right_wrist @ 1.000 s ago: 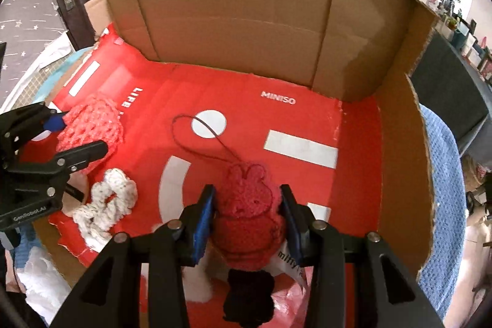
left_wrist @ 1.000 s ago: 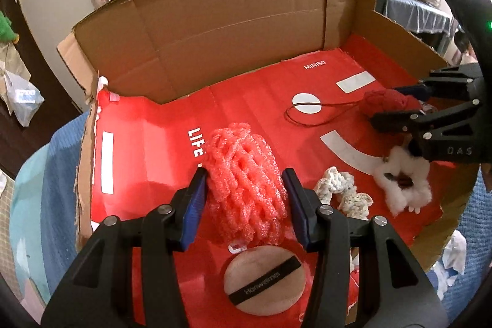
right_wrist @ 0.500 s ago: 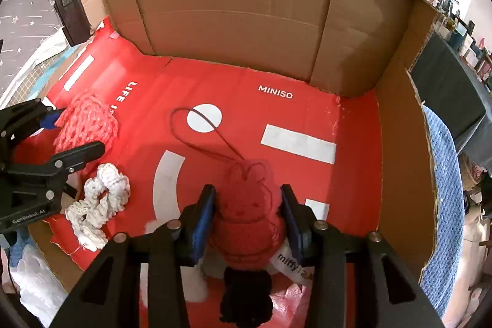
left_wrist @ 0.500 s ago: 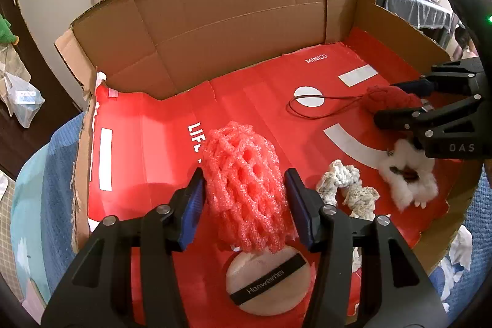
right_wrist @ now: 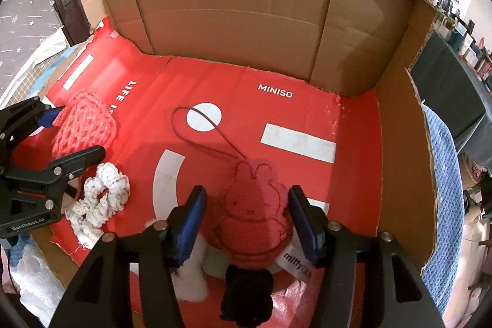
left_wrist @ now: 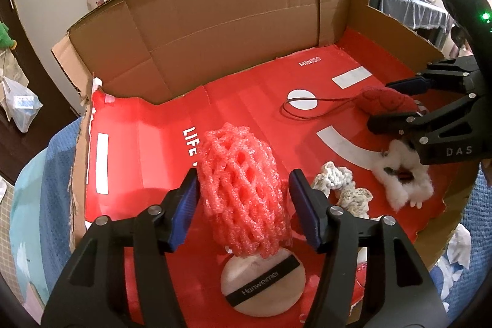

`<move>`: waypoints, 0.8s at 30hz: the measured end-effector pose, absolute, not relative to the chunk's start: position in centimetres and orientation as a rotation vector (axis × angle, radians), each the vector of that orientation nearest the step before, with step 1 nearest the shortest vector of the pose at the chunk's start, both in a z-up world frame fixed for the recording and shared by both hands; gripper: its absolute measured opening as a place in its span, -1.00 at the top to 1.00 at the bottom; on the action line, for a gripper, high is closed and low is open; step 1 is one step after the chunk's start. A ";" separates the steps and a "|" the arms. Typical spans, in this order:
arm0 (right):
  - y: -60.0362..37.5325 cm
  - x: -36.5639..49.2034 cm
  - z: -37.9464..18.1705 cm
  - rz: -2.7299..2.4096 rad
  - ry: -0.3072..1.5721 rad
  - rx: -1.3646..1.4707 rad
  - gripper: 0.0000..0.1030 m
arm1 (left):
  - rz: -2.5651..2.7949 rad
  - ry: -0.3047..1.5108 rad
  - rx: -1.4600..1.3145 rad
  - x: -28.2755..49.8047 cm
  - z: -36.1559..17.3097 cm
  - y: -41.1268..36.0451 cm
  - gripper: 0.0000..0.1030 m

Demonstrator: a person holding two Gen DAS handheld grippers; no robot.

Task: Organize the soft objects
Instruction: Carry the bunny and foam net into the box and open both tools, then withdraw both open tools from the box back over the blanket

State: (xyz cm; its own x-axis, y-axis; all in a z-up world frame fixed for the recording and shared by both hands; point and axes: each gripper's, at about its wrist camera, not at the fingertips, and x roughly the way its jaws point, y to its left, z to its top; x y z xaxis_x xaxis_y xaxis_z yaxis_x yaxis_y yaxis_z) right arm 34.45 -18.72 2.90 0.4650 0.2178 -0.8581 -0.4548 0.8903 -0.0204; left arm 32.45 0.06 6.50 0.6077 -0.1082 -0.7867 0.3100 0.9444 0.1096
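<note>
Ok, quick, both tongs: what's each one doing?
Left tongs: opening, pink foam net between the jaws, released.
Right tongs: opening, red bunny plush between the jaws, released.

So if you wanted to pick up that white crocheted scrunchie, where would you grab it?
Pinch one side of the white crocheted scrunchie across its ruffled band, coming down from above. It lies flat and crumpled on the red liner, so nothing sticks up to grab sideways; the pink foam net and left gripper crowd one side.

left tongs [left_wrist: 244,209]: black, blue pads, silver screws | right tongs [right_wrist: 246,223]: same, "DAS" lettering
</note>
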 end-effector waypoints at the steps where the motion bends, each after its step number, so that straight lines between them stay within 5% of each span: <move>1: -18.6 34.4 2.9 0.418 1.006 -0.262 -0.17 | -0.244 0.886 0.243 32.4 6.5 0.1 -0.19; 24: -19.2 33.4 4.8 0.414 0.949 -0.249 -0.43 | -0.233 0.802 0.173 31.4 9.3 1.1 -0.42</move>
